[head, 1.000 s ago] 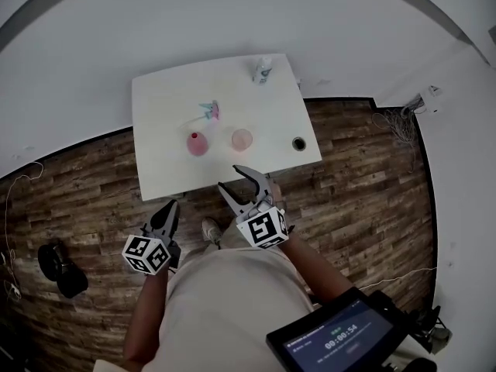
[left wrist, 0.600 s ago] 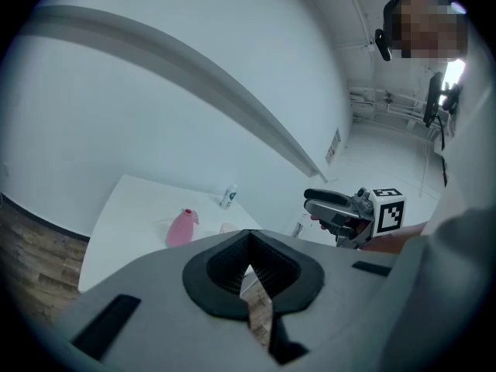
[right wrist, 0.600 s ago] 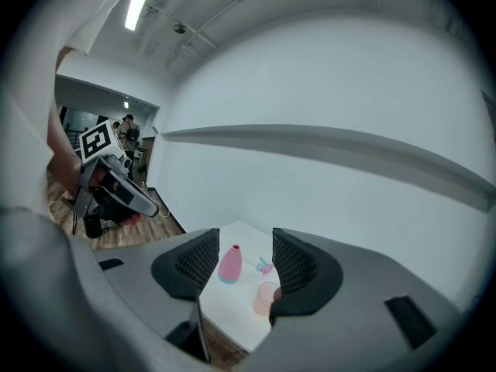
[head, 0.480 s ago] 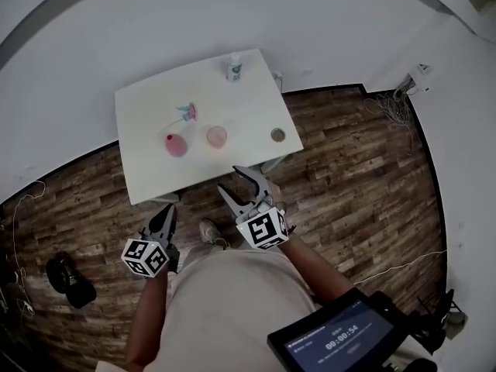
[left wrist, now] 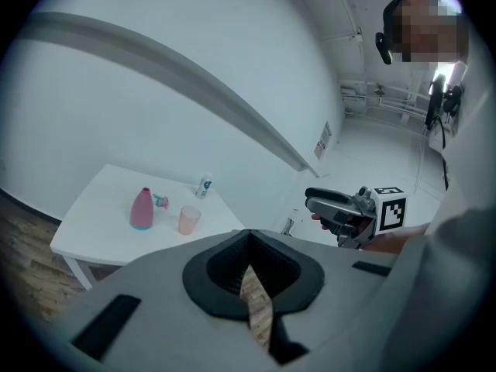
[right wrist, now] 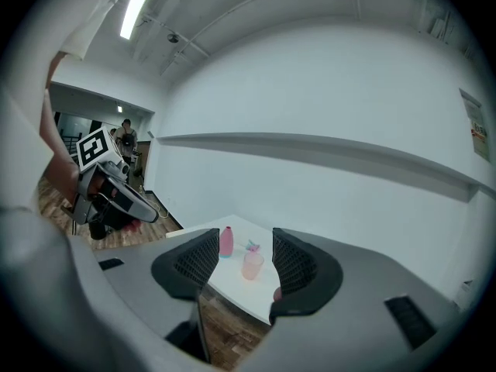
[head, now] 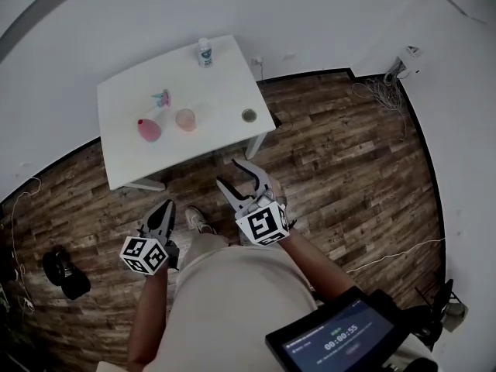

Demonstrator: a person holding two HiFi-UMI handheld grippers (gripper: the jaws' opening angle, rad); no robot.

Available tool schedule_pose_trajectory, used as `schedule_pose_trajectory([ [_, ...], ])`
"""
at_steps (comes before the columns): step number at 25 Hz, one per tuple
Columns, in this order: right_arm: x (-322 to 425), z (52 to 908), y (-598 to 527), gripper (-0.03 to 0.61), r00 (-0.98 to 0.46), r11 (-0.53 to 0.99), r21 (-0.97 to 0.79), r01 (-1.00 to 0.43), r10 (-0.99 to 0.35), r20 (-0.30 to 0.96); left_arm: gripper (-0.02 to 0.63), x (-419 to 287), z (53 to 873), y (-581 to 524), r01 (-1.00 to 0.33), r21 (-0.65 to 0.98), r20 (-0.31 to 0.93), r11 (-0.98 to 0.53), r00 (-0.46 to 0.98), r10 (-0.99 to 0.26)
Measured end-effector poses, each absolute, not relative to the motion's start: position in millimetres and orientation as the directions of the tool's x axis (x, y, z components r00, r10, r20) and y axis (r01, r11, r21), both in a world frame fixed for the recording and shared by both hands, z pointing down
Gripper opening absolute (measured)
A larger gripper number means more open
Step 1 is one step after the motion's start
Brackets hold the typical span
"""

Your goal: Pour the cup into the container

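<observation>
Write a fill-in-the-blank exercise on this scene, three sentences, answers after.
1. The pink cup stands on the white ____.
2. The right gripper has its fingers ____, with nothing between them.
3. The left gripper holds nothing, and its fingers are ____.
Missing words: table; open; shut.

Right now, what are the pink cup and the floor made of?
The pink cup seems translucent plastic, though it could be glass: pale and smooth. The floor seems matte wood or wood-look laminate: brown staggered planks with grain.
</observation>
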State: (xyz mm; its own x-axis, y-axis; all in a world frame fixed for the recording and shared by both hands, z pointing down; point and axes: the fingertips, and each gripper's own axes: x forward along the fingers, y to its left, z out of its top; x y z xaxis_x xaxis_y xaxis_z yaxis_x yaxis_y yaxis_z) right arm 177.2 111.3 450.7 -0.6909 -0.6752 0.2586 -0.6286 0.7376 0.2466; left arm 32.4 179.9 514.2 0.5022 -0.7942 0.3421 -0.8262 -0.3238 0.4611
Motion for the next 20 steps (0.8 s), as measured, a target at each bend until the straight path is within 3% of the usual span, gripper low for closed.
schedule_pose_trajectory([
  [12,247.7,456.1,175.4,0.218,-0.729,0.777,0.212,-0.593,-0.630,0.268,0.009,102.1,530.8,259.1,-0.850,0.462,0.388,-0.252,0.449,-0.805],
  [20,250.7,467.3,196.1,0.218,-0.752,0.798,0.184,-0.573,-0.602,0.269,0.009,96.1,536.8,288.5,-0.864,0.459,0.408,-0.205,0.410,-0.815],
])
